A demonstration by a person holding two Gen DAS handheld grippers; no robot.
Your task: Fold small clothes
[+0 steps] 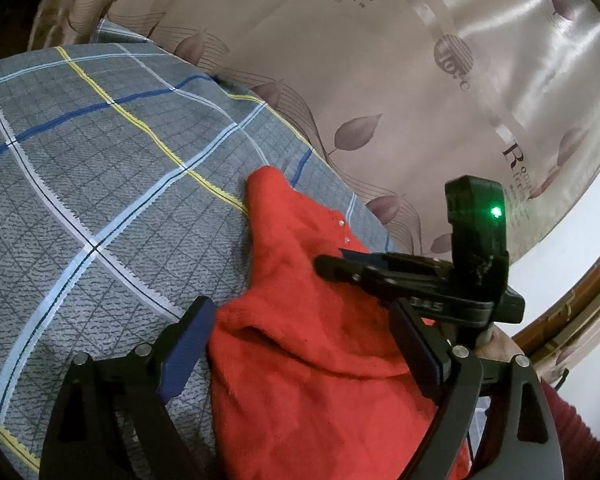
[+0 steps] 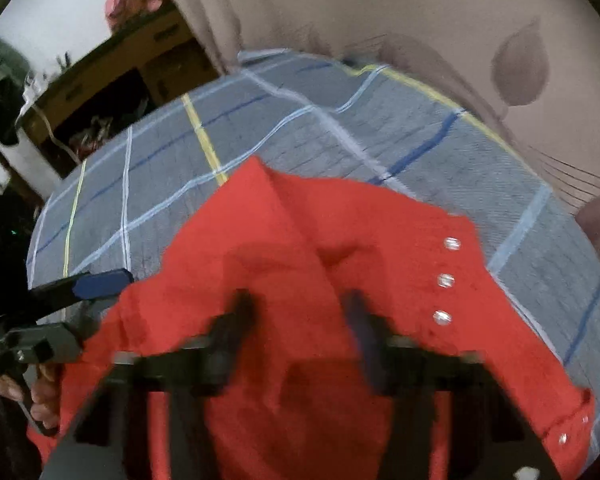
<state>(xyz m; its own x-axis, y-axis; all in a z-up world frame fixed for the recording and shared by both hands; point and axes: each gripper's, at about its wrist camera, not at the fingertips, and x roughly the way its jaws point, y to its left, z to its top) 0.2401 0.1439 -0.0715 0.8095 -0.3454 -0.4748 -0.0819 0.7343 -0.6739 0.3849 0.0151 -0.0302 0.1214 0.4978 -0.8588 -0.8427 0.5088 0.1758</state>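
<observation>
Left view: my left tongs (image 1: 300,344) stand wide over the red garment (image 1: 300,280), which lies lower right on the checked sheet (image 1: 100,160); a leaf-print curtain (image 1: 340,60) fills the top. Right view: blurred; my right tongs (image 2: 296,320) look narrow over the garment, grip unclear; shelves (image 2: 112,80) upper left.

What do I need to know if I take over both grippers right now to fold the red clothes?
Left gripper: wide open, low over the near end of the red garment, one finger on each side, not squeezing it.
Right gripper: jaws narrow, over a raised ridge of the cloth. The blur hides whether it is pinching.
Garment: on the checked bedsheet, rumpled, with its row of snaps showing on the right side in the right wrist view.
Done: nothing neat yet, only bunched layers.
Left: probably spread it flat, fold it and smooth it.
</observation>
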